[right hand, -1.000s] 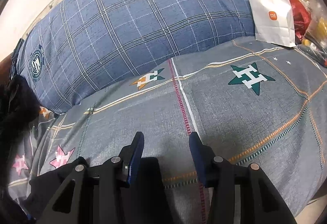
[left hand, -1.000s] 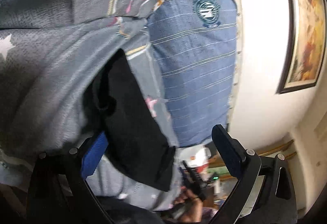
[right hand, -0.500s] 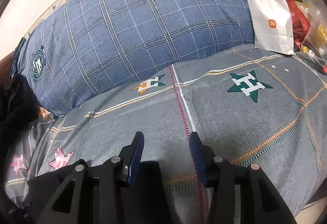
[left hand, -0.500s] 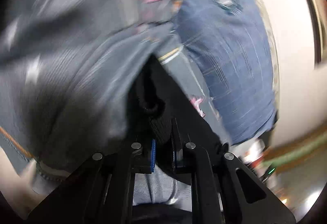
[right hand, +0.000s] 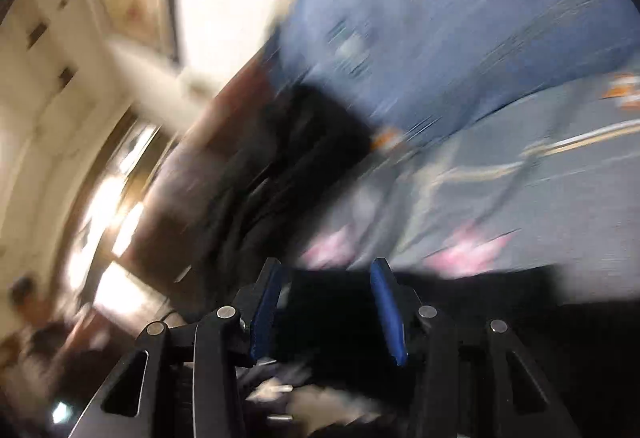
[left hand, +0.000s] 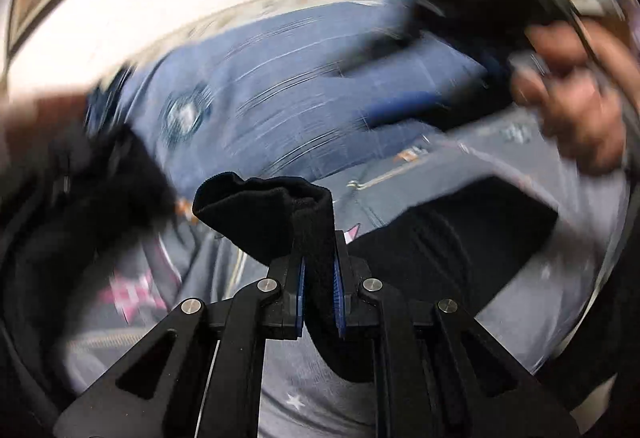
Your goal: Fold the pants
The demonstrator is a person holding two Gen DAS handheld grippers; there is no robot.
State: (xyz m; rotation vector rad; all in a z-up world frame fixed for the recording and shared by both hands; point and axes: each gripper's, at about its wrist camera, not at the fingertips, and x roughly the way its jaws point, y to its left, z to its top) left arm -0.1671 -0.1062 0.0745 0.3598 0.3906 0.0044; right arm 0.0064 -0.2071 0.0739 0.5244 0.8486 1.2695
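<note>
Black pants [left hand: 460, 238] were clamped at one bunched edge by the left gripper [left hand: 318, 302], their length trailing rightward over the bed [left hand: 400, 378] toward the nearer, parted, empty right gripper [right hand: 326, 312].

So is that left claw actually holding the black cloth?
Yes, the left gripper is shut on a bunched fold of the black pants, pinched between its blue pads.
</note>
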